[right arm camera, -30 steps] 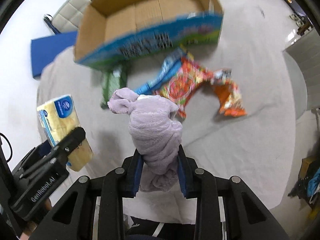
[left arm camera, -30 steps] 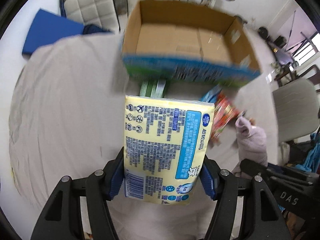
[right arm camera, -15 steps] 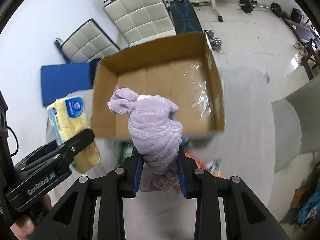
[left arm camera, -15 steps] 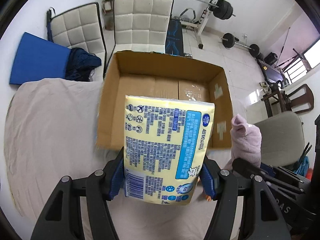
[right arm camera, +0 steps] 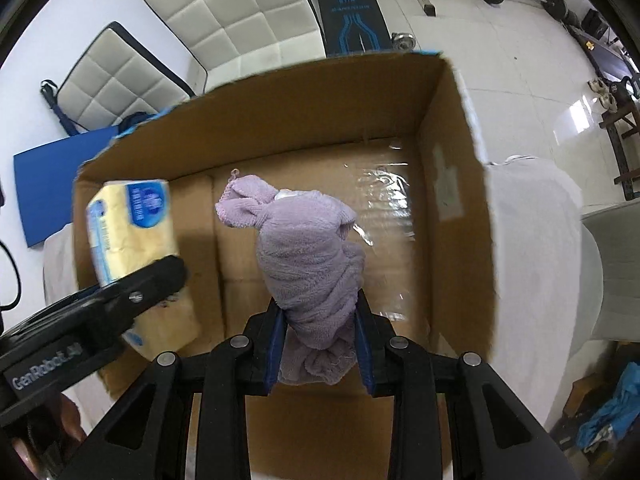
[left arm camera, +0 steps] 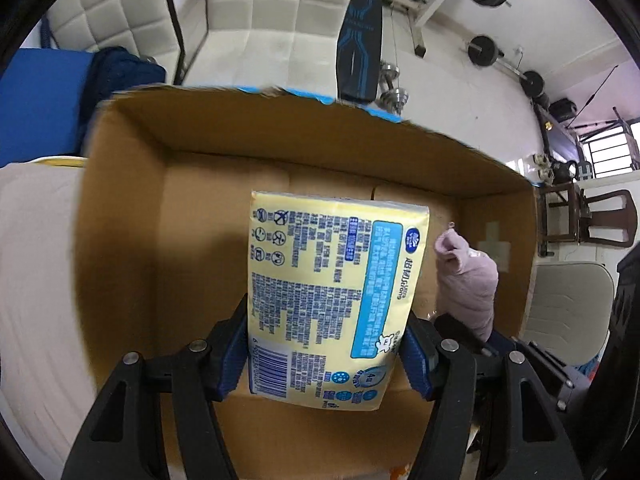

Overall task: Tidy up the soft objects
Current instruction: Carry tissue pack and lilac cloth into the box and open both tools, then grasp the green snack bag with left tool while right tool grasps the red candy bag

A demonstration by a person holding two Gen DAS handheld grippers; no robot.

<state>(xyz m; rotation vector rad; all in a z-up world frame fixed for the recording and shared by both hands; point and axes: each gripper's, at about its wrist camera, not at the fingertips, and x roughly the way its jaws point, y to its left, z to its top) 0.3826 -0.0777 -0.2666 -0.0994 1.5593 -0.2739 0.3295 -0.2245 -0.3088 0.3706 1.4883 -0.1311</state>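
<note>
My left gripper [left arm camera: 324, 344] is shut on a yellow tissue pack [left arm camera: 332, 292] with blue print, held over the open cardboard box [left arm camera: 120, 216]. My right gripper [right arm camera: 320, 344] is shut on a bunched lilac towel [right arm camera: 308, 256], also hanging above the box [right arm camera: 452, 184]. In the left wrist view the towel [left arm camera: 468, 280] shows just right of the pack. In the right wrist view the tissue pack [right arm camera: 136, 236] and the left gripper's black body sit at the left. The box floor under both items is bare cardboard with shiny tape.
The box stands on a table draped in a pale cloth [left arm camera: 36, 264]. Behind it are two white padded chairs [right arm camera: 224, 24], a blue mat [left arm camera: 36, 96] and a weight bench [left arm camera: 360, 36]. A grey chair [left arm camera: 568, 312] stands at the right.
Both grippers moved forward from above the cloth and snack packets to over the inside of the box, sinking a little. The box now fills both views. Both grips are unchanged.
</note>
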